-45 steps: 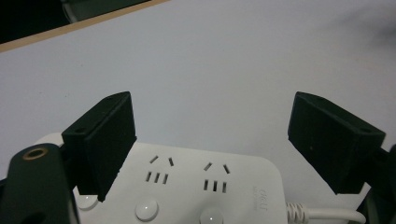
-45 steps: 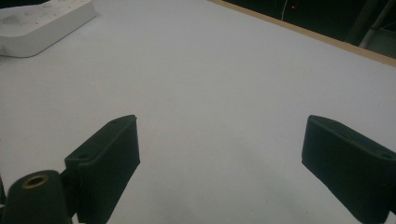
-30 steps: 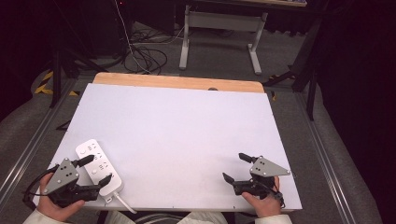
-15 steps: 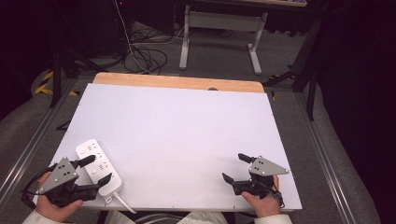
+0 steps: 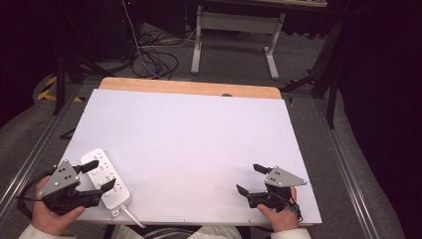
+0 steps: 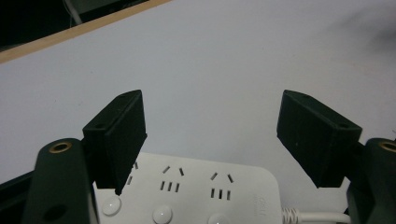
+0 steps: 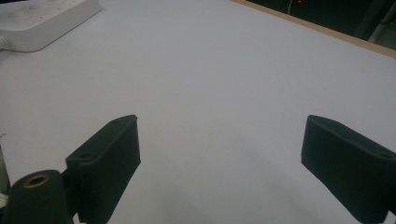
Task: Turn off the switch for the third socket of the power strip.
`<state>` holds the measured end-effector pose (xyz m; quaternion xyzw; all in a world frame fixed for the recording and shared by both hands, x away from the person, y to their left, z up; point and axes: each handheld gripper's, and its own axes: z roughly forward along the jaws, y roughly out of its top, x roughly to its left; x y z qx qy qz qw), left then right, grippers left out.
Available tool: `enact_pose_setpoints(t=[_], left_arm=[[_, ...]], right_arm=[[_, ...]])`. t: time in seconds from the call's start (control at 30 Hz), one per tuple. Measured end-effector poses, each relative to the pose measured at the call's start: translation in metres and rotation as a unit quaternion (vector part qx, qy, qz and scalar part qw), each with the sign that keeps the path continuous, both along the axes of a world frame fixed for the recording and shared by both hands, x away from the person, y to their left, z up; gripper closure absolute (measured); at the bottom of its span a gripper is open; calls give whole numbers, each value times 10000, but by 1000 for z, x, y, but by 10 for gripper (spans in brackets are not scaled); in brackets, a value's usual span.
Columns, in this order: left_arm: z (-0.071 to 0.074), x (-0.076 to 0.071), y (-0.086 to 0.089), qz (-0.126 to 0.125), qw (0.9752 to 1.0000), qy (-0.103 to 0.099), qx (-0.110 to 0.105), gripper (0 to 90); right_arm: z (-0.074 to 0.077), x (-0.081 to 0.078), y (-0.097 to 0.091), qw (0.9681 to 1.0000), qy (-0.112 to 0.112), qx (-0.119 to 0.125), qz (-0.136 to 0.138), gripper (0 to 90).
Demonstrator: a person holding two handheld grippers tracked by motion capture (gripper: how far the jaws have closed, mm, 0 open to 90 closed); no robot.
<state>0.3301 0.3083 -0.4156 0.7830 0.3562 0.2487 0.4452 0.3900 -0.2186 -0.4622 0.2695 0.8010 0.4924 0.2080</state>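
A white power strip (image 5: 108, 179) lies flat at the near left corner of the white table (image 5: 199, 139), its cord (image 5: 130, 217) running off the near edge. We hold the left gripper (image 5: 98, 176) with jaws spread wide astride the strip's length, not yet touching it. The right gripper (image 5: 251, 179), likewise spread and holding nothing, rests well apart at the near right. We judge the strip rigid, fairly light and smooth-shelled, hence somewhat slippery; it is best taken across its narrow width on the long side walls, clear of the buttons (image 6: 161, 215), allowing for drag from the cord.
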Motion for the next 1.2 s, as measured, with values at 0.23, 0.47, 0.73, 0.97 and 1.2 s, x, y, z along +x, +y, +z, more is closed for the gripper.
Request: enact_pose_setpoints(t=[0.23,0.47,0.73,0.97,1.2], left_arm=[[6,4,-1,45,9999,11,102,243],[10,6,-2,43,9999,-1,145,246],[11,8,-5,115,9998,14,188,291],[13,15,3,330,9985,140,409,536],[13,24,14,461,9977,325,384,810]], right_arm=[[-1,1,0,10000,42,-70,-18,121],[-1,1,0,10000,37,-58,-14,121],[-1,1,0,10000,45,-50,-7,121],[-1,1,0,10000,53,-52,-4,121],[-1,1,1,10000,78,-46,11,121]])
